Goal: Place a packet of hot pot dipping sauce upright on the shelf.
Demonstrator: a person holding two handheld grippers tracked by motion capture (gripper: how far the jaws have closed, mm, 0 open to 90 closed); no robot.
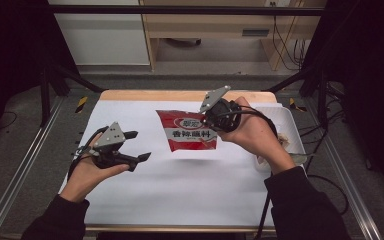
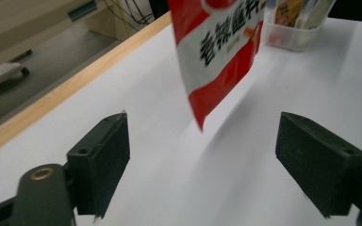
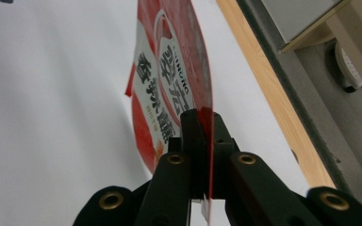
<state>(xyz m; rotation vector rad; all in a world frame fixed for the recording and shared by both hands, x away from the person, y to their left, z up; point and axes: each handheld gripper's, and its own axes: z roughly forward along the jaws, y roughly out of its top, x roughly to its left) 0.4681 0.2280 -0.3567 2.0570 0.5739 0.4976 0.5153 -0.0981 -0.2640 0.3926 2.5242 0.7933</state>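
Note:
A red-and-white snack packet (image 1: pixel 190 131) with black print hangs above the white table cover. My right gripper (image 1: pixel 208 120) is shut on its right edge. In the right gripper view the black jaws (image 3: pixel 200 120) pinch the packet's thin edge (image 3: pixel 169 84), and the packet stretches away from them. My left gripper (image 1: pixel 139 145) is at the left, held low over the cover, jaws wide open with nothing between them. In the left gripper view its two pads (image 2: pixel 202 141) stand far apart, and the packet (image 2: pixel 221 47) dangles ahead of them and higher up, not touching either pad.
A white cover (image 1: pixel 180 195) lies over the wooden table, whose far edge (image 1: pixel 180 95) shows as a tan strip. A clear bin (image 1: pixel 292 127) with several small items stands at the right, behind my right hand; it appears in the left gripper view as the bin (image 2: pixel 292 37).

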